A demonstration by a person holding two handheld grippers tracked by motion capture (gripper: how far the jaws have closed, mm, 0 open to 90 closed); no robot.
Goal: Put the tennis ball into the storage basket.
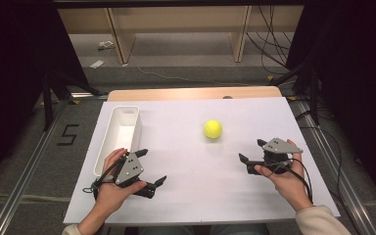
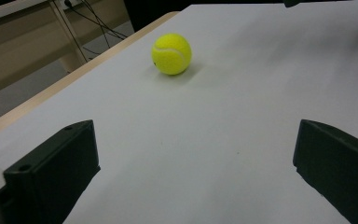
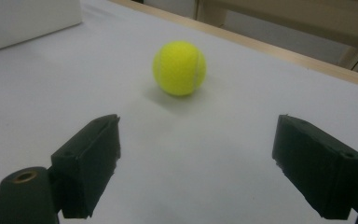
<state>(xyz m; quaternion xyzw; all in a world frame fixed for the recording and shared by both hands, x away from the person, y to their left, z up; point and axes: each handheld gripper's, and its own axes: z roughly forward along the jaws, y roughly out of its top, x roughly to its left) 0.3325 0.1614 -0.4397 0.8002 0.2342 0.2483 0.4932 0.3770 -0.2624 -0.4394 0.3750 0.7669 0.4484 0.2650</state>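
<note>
Sitting on the white counter (image 1: 191, 171), right of the frame's centre in the high view, a yellow tennis ball (image 1: 213, 129) is resting free, with nothing touching it. The right gripper (image 1: 253, 152) is being held low over the counter in the lower right of that view, its jaws spread wide and holding nothing, pointing up and to the left toward the ball, which is lying near them but clearly apart. In the right gripper view the two black jaws are rising from the bottom corners with bare counter between them, and the tennis ball (image 3: 179, 68) is lying ahead of the gap, just above the middle of the frame.

The left gripper (image 1: 152, 166) is being held in the lower left of the high view, its jaws likewise parted wide and empty, with the person's left hand (image 1: 113, 191) wrapping round its body. In the left gripper view the tennis ball (image 2: 171, 53) is showing in the upper middle of the frame, well apart from the jaws, close to the counter's wooden edge.

A long white tray (image 1: 104, 152) is lying along the left side of the counter in the high view, just above the left gripper, with nothing visible inside it. The person's right hand (image 1: 286, 181) is gripping the right gripper from below, a cable trailing off beside the wrist
</note>
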